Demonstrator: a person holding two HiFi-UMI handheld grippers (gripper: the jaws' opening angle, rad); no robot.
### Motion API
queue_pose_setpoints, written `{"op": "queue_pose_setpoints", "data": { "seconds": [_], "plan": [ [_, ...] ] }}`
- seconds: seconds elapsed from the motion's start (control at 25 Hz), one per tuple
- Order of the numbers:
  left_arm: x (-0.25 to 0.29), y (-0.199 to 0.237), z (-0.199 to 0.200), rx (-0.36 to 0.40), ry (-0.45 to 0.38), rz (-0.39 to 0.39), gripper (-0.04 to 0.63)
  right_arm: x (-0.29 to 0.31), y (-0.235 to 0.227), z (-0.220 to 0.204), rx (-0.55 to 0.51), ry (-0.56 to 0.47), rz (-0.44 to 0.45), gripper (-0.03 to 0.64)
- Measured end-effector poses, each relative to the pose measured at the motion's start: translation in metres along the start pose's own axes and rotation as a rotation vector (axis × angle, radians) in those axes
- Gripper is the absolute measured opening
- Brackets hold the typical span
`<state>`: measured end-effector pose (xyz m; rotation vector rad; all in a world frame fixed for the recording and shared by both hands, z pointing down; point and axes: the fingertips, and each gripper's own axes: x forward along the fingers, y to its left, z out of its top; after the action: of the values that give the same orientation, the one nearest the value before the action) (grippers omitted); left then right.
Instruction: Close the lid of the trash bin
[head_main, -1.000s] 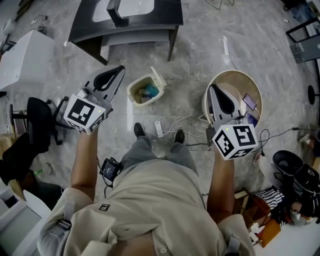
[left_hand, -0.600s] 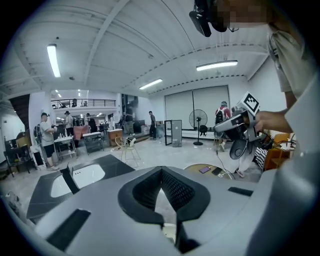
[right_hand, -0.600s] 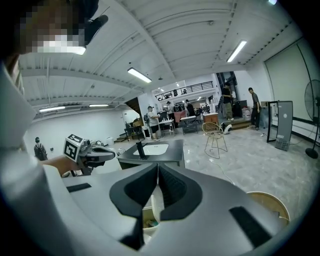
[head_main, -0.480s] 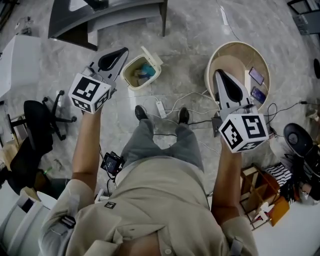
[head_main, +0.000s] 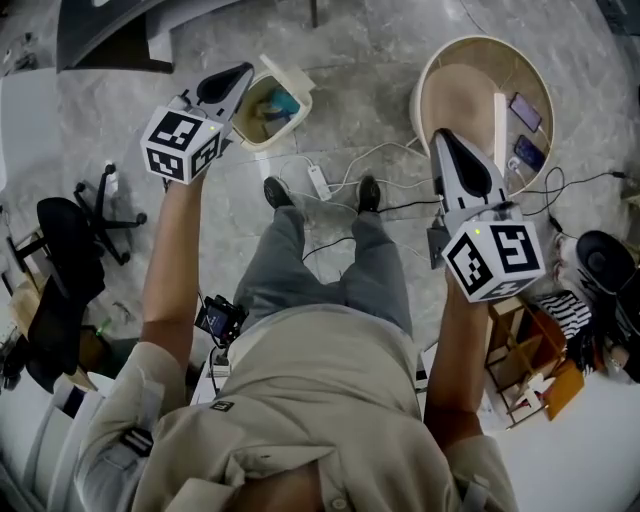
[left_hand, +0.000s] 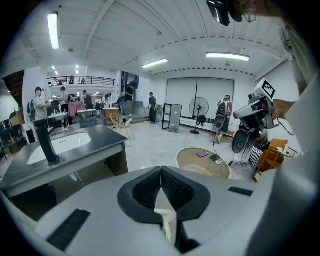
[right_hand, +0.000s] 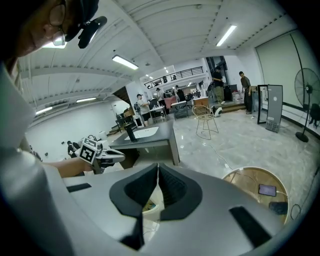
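Small cream trash bin (head_main: 268, 138) stands upright with its lid (head_main: 285, 72) tipped back open

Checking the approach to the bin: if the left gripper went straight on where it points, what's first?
The left gripper probably meets the open trash bin near its raised lid; depth unclear.

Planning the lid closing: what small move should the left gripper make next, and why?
Probably reach the shut left gripper behind the raised lid and tip it toward you: the trash bin stands open, and the gripper hangs near its rim.
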<state>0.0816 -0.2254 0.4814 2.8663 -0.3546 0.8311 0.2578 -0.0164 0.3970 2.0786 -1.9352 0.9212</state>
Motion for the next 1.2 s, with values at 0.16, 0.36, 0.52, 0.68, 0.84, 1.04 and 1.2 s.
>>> {"op": "queue_pose_setpoints", "data": {
  "seconds": [0.16,0.36,0.52,0.68,0.84,1.04,1.2],
  "plan": [
    [0.025,-0.001,-0.029,-0.020,0.043,-0.019,0.017,0.003,-0.012,-0.021,0.029,0.032,-0.019,0.026],
    [0.064,-0.003,-0.067,-0.038,0.099,-0.038,0.018,0.011,-0.032,-0.051,0.061,0.069,-0.039,0.026],
    [0.089,-0.003,-0.092,-0.044,0.139,-0.033,0.068,0.014,-0.045,-0.072,0.084,0.095,-0.047,0.026],
    [0.110,-0.001,-0.120,-0.047,0.180,-0.024,0.103,0.016,-0.056,-0.089,0.099,0.124,-0.059,0.026],
    [0.128,-0.001,-0.144,-0.032,0.212,-0.007,0.135,0.019,-0.063,-0.104,0.113,0.147,-0.067,0.026],
    [0.149,0.003,-0.171,0.080,0.280,0.044,0.144,0.024,-0.072,-0.120,0.122,0.181,-0.079,0.026],
    [0.158,0.005,-0.191,0.156,0.346,0.072,0.144,0.027,-0.074,-0.130,0.125,0.195,-0.078,0.026]
  ]
}}
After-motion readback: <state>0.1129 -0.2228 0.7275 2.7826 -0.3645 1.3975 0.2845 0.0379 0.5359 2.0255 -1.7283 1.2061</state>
